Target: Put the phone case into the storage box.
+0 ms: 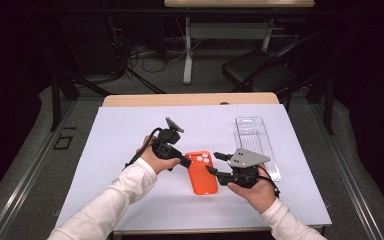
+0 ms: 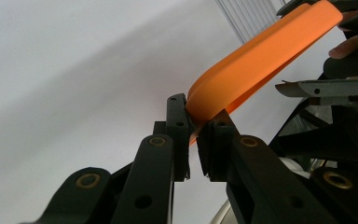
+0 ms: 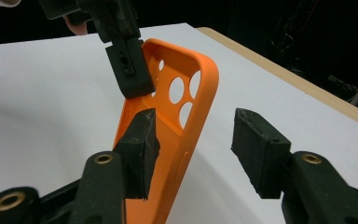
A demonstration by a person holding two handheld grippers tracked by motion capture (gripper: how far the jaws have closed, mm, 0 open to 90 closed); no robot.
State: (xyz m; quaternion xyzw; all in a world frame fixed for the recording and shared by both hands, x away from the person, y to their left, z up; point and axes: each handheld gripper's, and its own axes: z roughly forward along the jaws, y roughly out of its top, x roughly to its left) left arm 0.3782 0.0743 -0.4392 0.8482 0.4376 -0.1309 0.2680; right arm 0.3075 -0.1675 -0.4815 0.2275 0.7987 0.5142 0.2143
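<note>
In the high view I see one orange phone case (image 1: 202,171) at the centre of the frame, on the white table cover (image 1: 120,140); three round camera holes show at its upper end. My left gripper (image 1: 186,162) meets the case's upper left edge, and my right gripper (image 1: 215,163) reaches toward its right edge with its jaws apart. One clear plastic tray (image 1: 257,145) lies to the right of the case, running from the upper middle toward the right.

In the left gripper view, the left gripper's jaws stand narrow, pinching the curved orange rim of the case at mid-frame; the case sweeps up to the upper right corner.

In the right gripper view, the case stands tilted at centre, its hollow inside facing me, smooth and matte. I count three clear holes; a fourth may sit behind the other gripper. The right gripper's jaws are wide: the left jaw is against the case, the right jaw well apart from it. The left gripper clamps the case's edge at upper left.
</note>
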